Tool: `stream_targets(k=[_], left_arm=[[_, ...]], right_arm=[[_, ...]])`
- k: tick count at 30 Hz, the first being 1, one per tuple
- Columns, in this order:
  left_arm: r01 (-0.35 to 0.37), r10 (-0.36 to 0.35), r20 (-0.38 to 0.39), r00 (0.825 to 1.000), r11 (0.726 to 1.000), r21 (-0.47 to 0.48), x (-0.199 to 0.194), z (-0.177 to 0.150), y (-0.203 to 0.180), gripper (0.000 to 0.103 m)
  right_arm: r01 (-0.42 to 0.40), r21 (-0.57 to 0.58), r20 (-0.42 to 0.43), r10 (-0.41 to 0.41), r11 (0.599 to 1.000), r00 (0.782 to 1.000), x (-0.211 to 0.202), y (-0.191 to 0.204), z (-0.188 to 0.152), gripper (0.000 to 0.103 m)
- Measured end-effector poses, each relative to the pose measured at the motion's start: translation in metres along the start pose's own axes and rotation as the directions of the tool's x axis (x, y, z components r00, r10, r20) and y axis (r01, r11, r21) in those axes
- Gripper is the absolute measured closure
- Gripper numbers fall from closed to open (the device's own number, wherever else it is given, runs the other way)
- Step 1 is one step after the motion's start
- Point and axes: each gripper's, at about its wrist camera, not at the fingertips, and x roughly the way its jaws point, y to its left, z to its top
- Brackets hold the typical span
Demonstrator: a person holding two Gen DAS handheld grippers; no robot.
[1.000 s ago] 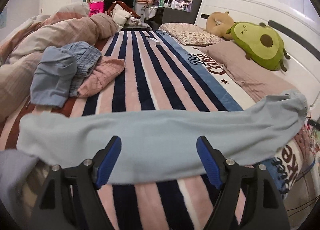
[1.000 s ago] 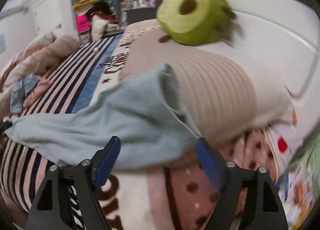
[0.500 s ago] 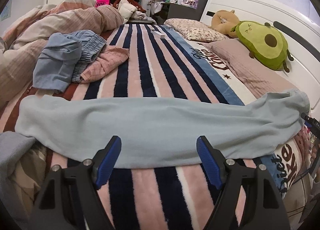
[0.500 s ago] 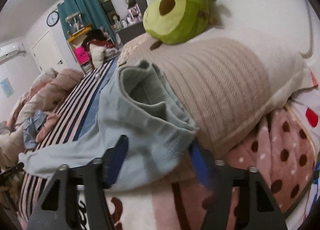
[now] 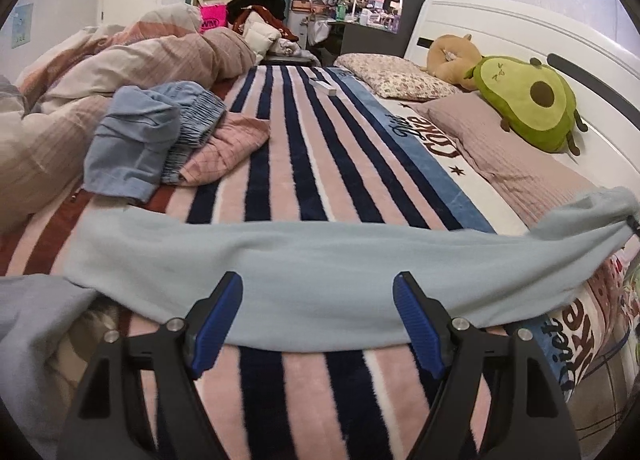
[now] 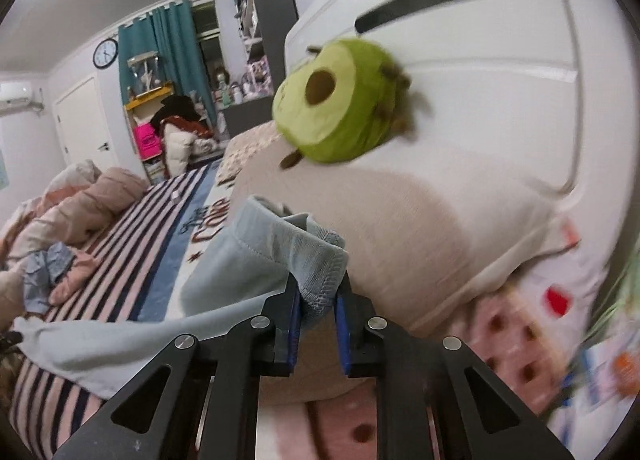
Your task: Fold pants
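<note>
Light blue pants (image 5: 320, 268) lie stretched across the striped bed blanket (image 5: 304, 156), from left to right in the left wrist view. My left gripper (image 5: 318, 320) is open, its blue pads over the near edge of the pants, holding nothing. My right gripper (image 6: 318, 306) is shut on the hem end of the light blue pants (image 6: 280, 252) and holds it lifted beside a beige pillow (image 6: 420, 228). The rest of the pants trails down to the left across the blanket.
A pile of blue and pink clothes (image 5: 168, 140) lies at the left on the blanket, beside a bunched duvet (image 5: 120, 72). A green avocado plush (image 5: 528, 100) and pillows sit against the white headboard (image 5: 520, 32). Shelves and clutter stand behind the bed.
My right gripper has closed on the end of the pants and lifted it. My left gripper has stayed open over the pants' near edge.
</note>
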Motion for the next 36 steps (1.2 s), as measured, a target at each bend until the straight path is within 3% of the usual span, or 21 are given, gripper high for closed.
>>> stream_targets(k=[3, 8, 13, 18, 20, 23, 24, 26, 30, 33, 35, 36], left_arm=[[-0.004, 0.004, 0.007, 1.0, 1.0, -0.014, -0.005, 0.0, 0.008, 0.029], [-0.012, 0.013, 0.028, 1.0, 0.999, -0.042, -0.015, -0.003, 0.021, 0.029], [0.002, 0.001, 0.049, 0.999, 0.998, -0.061, -0.025, -0.007, 0.036, 0.029], [0.019, -0.014, 0.095, 0.995, 0.998, -0.058, -0.039, -0.007, 0.046, 0.029], [0.03, -0.024, 0.102, 0.994, 0.998, -0.057, -0.042, -0.007, 0.049, 0.029], [0.034, -0.03, 0.103, 0.994, 0.999, -0.041, -0.044, -0.009, 0.053, 0.029], [0.034, -0.03, 0.1, 0.995, 0.999, -0.039, -0.044, -0.011, 0.054, 0.029], [0.038, -0.034, 0.097, 0.995, 0.999, -0.039, -0.043, -0.013, 0.057, 0.029], [0.062, -0.059, 0.073, 0.996, 0.997, -0.043, -0.036, -0.017, 0.06, 0.029], [0.089, -0.087, 0.049, 0.995, 0.996, -0.033, -0.027, -0.015, 0.054, 0.029], [0.135, -0.134, 0.03, 0.991, 0.99, -0.035, -0.018, -0.013, 0.047, 0.029], [0.15, -0.149, 0.026, 0.989, 0.988, -0.033, -0.016, -0.013, 0.044, 0.029]], right_arm=[[0.023, 0.006, -0.046, -0.023, 1.0, 0.999, -0.003, -0.011, 0.014, 0.093], [-0.093, -0.024, -0.103, 0.09, 0.995, 0.991, -0.008, 0.016, 0.021, 0.093], [-0.258, -0.081, -0.133, 0.247, 0.963, 0.96, -0.006, 0.086, 0.041, 0.093], [-0.423, -0.182, -0.178, 0.393, 0.888, 0.902, 0.013, 0.191, 0.056, 0.093], [-0.497, -0.219, -0.221, 0.453, 0.84, 0.864, 0.023, 0.241, 0.049, 0.093], [-0.595, -0.25, -0.352, 0.5, 0.764, 0.791, 0.052, 0.312, 0.017, 0.093], [-0.63, -0.248, -0.426, 0.501, 0.736, 0.753, 0.065, 0.337, -0.005, 0.093], [-0.67, -0.241, -0.528, 0.484, 0.702, 0.698, 0.083, 0.367, -0.044, 0.093], [-0.723, -0.224, -0.668, 0.437, 0.654, 0.602, 0.102, 0.395, -0.114, 0.091], [-0.744, -0.237, -0.699, 0.422, 0.625, 0.578, 0.094, 0.394, -0.134, 0.084], [-0.761, -0.228, -0.713, 0.428, 0.607, 0.556, 0.085, 0.385, -0.138, 0.074], [-0.787, -0.188, -0.724, 0.458, 0.588, 0.516, 0.081, 0.378, -0.138, 0.069]])
